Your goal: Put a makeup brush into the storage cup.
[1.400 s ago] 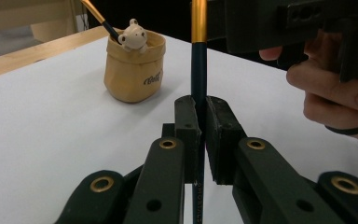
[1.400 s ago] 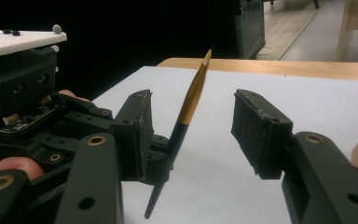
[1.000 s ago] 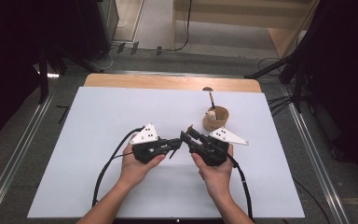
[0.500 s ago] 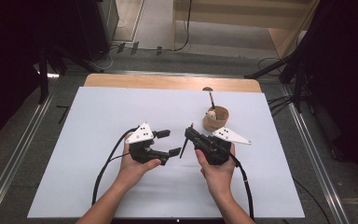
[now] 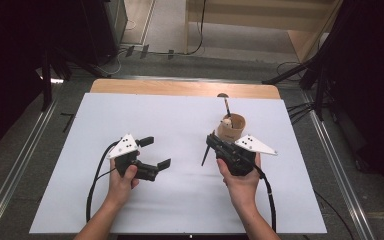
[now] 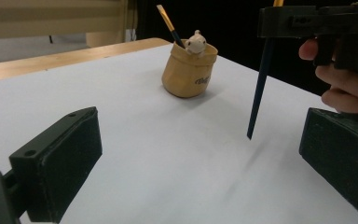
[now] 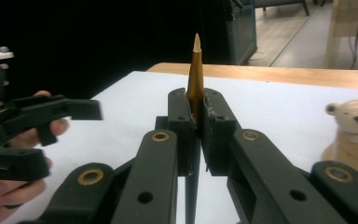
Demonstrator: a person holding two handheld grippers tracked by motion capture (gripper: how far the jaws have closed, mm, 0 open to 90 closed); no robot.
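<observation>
**Desk:** What did the high view show?

**Photographer:** A person's two hands over a smooth white table (image 5: pixel 180 210) with a bare wooden strip along the far edge. The left gripper (image 5: pixel 155 152) had its jaws spread wide, having just been opening, with nothing between them. The right gripper (image 5: pixel 211 142) was clamped on a thin dark paintbrush (image 5: pixel 204 156) whose handle slanted down toward the sheet. Just beyond stood a small tan pot (image 5: pixel 231 128), round and soft-looking like a rolled-down sack, with a second brush (image 5: pixel 225 102) upright in it. A grey three-cornered plate covered much of the right gripper's body, so the grip itself was hard to read.

**Desk:** And the left gripper view?

**Photographer:** Two blocky black jaws with matte, finely grained pads stood far apart at the lower corners. Between them, farther off, the paintbrush (image 6: pixel 259 88) hung from the right gripper (image 6: pixel 279 21), its pointed dark-blue handle tapering to just above the table; its upper end was cut off by the frame. The pot (image 6: pixel 189 74) showed a tiny pale bear figure (image 6: pixel 196 43) at its rim and blurred lettering I could not read.

**Desk:** The right gripper view?

**Photographer:** The black jaws pinched the brush's golden ferrule (image 7: pixel 196 74), with the pale tip above. The bear (image 7: pixel 356 116) sat at the right edge, partly cropped, and the left gripper (image 7: pixel 74 109) was blurred
</observation>
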